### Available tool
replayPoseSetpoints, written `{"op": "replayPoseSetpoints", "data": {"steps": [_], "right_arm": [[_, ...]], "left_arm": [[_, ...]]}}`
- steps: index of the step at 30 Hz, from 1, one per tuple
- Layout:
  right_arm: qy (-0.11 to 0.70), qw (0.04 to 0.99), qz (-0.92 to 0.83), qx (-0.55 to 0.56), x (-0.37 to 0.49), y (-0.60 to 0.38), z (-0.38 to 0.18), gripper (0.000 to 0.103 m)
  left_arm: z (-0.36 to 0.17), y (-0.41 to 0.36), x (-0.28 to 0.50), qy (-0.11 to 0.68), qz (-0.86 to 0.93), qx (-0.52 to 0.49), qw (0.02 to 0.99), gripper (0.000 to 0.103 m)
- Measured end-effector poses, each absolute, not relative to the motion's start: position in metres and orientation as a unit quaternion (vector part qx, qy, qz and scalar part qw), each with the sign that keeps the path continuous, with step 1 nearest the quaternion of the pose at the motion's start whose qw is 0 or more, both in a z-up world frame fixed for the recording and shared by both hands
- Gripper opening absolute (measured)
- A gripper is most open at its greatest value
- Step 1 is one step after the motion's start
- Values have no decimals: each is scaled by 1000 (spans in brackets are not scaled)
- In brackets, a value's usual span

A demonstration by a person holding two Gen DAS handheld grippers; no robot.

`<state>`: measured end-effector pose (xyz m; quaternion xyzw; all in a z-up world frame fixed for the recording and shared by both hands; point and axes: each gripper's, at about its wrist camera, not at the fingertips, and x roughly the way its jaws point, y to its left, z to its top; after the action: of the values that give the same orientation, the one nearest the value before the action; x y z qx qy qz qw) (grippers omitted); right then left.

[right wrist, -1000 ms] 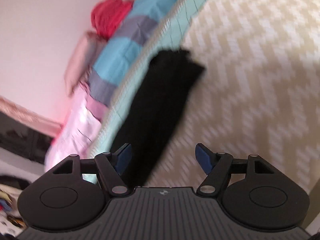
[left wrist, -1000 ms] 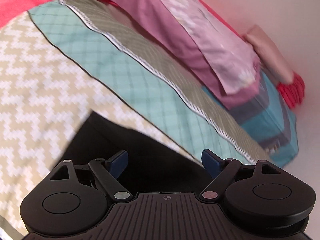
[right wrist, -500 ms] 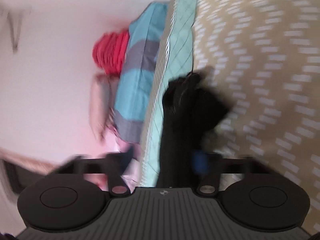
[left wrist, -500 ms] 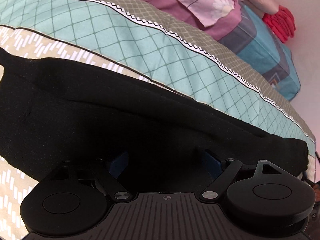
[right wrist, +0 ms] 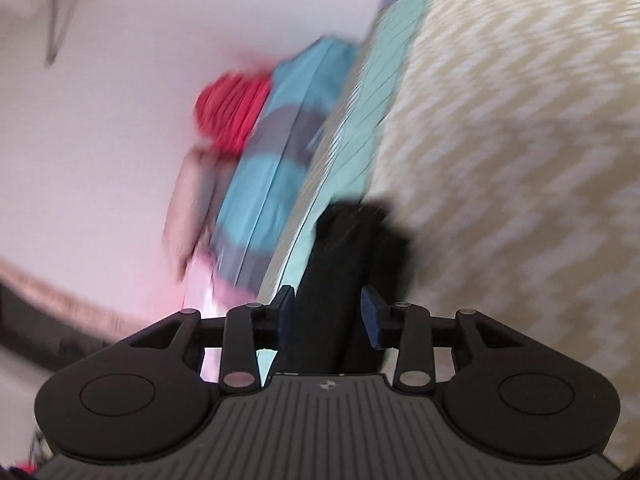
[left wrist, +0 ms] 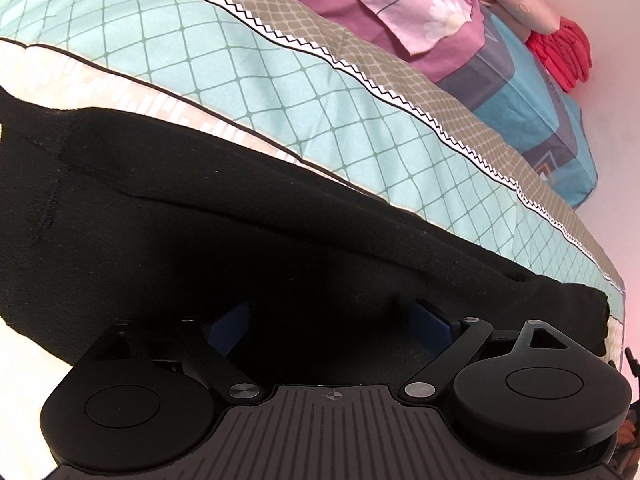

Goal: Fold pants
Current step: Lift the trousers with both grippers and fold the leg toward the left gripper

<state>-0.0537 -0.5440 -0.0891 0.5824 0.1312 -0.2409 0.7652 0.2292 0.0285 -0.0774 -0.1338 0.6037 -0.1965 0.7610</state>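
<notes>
Closed in since half a second ago: right claw (right wrist: 327,316) now clamped on one end of black pants (left wrist: 240,240). Left claw (left wrist: 332,320) spread apart, low over pants on bed (left wrist: 280,80). Long axis crosswise before left claw, straight ahead from right.

Illumination is bright, soft and even, with a pink cast on the wall (left wrist: 616,80) at the frame margins. Left wrist view: sharp focus across the bedspread (left wrist: 280,80); the black pants (left wrist: 240,220) render almost without detail, and the blue fingers (left wrist: 430,316) sit in deep shadow against them. Right wrist view: heavy motion blur — the bedspread pattern (right wrist: 520,140), the red cloth (right wrist: 230,116) and the pillows (right wrist: 260,184) smear diagonally, while the housing stays crisp. Both views show fisheye curvature and dark vignetted corners.
</notes>
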Motion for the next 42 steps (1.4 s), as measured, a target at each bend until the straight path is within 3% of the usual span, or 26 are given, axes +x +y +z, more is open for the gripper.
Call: {"op": "replayPoseSetpoints", "data": {"steps": [9, 10, 11, 12, 14, 17, 19, 21, 22, 24, 26, 31, 34, 38, 42], "right_arm": [[199, 764, -279, 547, 8, -546, -102, 42], [200, 763, -279, 548, 7, -543, -103, 38], [207, 760, -286, 546, 12, -544, -104, 14], [222, 759, -294, 537, 18, -545, -104, 7], [223, 776, -293, 513, 18, -539, -91, 7], [156, 801, -271, 511, -6, -532, -69, 6], [165, 780, -302, 523, -21, -536, -81, 7], [236, 742, -328, 535, -23, -544, -109, 7], [216, 747, -317, 543, -30, -544, -111, 8], [188, 753, -332, 536, -40, -538, -98, 21], [176, 761, -363, 509, -44, -530, -85, 45], [208, 825, -330, 409, -13, -491, -50, 49], [285, 883, -215, 307, 34, -435, -40, 52], [369, 914, -27, 169, 101, -335, -49, 51], [432, 892, 86, 105, 158, -263, -72, 51]], "left_arm": [[-79, 30, 230, 603, -207, -136, 758, 103], [-79, 32, 230, 603, -208, -140, 757, 103], [-79, 33, 231, 603, -208, -144, 756, 103], [-80, 33, 231, 604, -208, -147, 755, 103], [-80, 34, 232, 605, -207, -151, 754, 103], [-79, 33, 232, 607, -208, -150, 753, 103], [-79, 33, 232, 606, -209, -149, 753, 103], [-80, 33, 232, 606, -208, -149, 753, 103], [-79, 33, 233, 607, -207, -149, 752, 103], [-78, 33, 233, 610, -206, -150, 750, 103], [-74, 35, 233, 613, -204, -151, 748, 103], [-54, 50, 221, 592, -186, -155, 768, 103], [-43, 64, 209, 576, -177, -156, 782, 103], [-41, 86, 192, 569, -149, -147, 796, 103], [-39, 113, 173, 563, -126, -131, 806, 103]]}}
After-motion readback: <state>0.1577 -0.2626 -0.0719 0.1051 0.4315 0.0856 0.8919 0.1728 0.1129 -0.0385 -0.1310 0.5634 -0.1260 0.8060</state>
